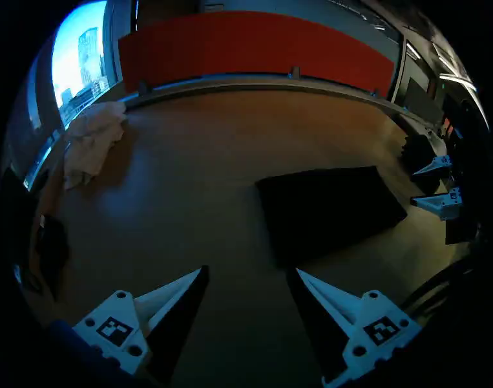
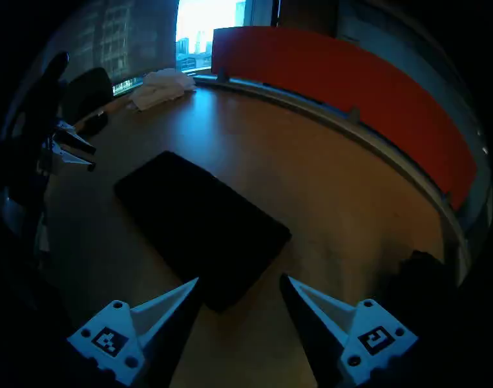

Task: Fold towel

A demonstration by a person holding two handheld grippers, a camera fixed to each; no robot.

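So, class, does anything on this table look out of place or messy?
Only the white cloth, crumpled in a heap at the far edge of the table by the window. The dark towel lies flat and neat in the middle. Nothing looks spilled or damaged.

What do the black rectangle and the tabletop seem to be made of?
The flat black rectangular towel looks like soft matte fabric, with no shine. The smooth brown tabletop looks like wood or laminate, judging by its faint bluish sheen.
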